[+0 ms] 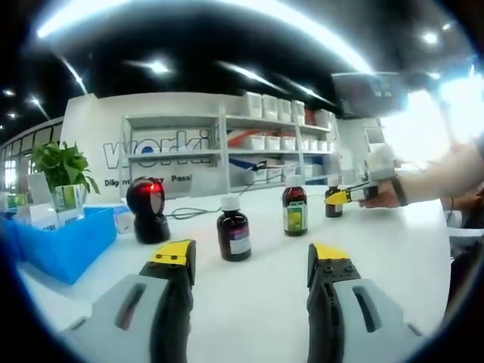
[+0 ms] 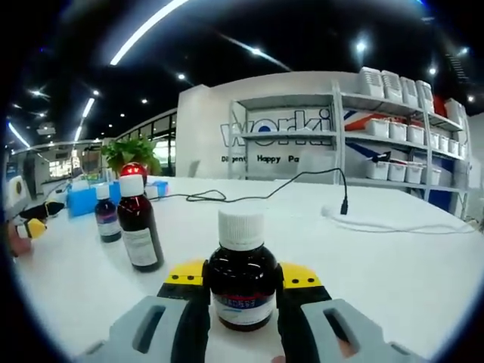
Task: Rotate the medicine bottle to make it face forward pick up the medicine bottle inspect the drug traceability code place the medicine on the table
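**Right gripper [image 2: 242, 302] set around a medicine bottle [image 2: 242, 281] on the white tabletop [image 2: 393, 257]; left gripper [image 1: 249, 265] idle.**

The right fingers [image 2: 189, 306] flank the bottle's lower body, apparently pinching it at label height, though firm contact is hard to confirm. The bottle stands upright, last in a row with two other dark bottles [image 2: 140, 227] that runs toward the red-lit scanner [image 1: 149, 209] and blue bin [image 1: 64, 243] at the far edge. The left fingers are spread, holding nothing. Dark glass with a white cap [image 2: 241, 227]: probably rigid, smooth, breakable and moderately heavy if full. The labelled belly gives the best hold, squeezed gently below the shoulder rather than at the cap.
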A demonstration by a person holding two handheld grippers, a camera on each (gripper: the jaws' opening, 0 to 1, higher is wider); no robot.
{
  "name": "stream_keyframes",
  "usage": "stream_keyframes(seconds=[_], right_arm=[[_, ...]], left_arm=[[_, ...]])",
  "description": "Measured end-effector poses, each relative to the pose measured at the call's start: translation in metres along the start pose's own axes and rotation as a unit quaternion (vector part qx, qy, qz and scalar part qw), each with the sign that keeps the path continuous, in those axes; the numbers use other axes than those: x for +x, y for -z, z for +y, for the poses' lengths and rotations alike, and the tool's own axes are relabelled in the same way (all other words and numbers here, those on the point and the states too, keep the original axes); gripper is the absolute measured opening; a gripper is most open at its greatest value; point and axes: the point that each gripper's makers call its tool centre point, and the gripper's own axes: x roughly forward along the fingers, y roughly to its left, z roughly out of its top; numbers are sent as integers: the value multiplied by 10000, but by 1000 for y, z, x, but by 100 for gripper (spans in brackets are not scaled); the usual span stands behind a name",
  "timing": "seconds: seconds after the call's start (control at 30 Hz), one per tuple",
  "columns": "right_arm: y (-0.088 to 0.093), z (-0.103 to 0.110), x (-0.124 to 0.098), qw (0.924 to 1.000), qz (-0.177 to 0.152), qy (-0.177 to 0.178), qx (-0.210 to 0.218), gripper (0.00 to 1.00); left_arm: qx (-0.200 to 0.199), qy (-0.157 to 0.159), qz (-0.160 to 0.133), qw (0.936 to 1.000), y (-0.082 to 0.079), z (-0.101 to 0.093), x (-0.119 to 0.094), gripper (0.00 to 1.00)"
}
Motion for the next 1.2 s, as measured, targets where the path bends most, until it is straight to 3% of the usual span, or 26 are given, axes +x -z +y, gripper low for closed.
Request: stream_keyframes(seconds=[0.13,0.3,0.77,0.8,1.07,1.2], right_arm=[[-1,3,2,9998,-16,-91,-175,31],[-15,-4,1,9996,-223,-144,-77,44],[-51,6,-59,9966,-729,-373,-122,46],[-52,15,-69,9960,-794,-410,-65,46],[-52,12,-99,9926,-1155,-302,235,44],[-44,21,-120,9916,-1268,-235,-121,42]], left_arm=[[-43,0,-31,10000,-1,0,0,50],[-73,53,-51,9999,-2,-2,0,50],[-191,78,-201,9996,-8,-4,-2,52],[-198,79,-202,9996,-8,-4,-2,52],[-298,69,-295,9991,-11,-2,-3,52],[-253,100,-255,9993,-10,-4,-2,52]])
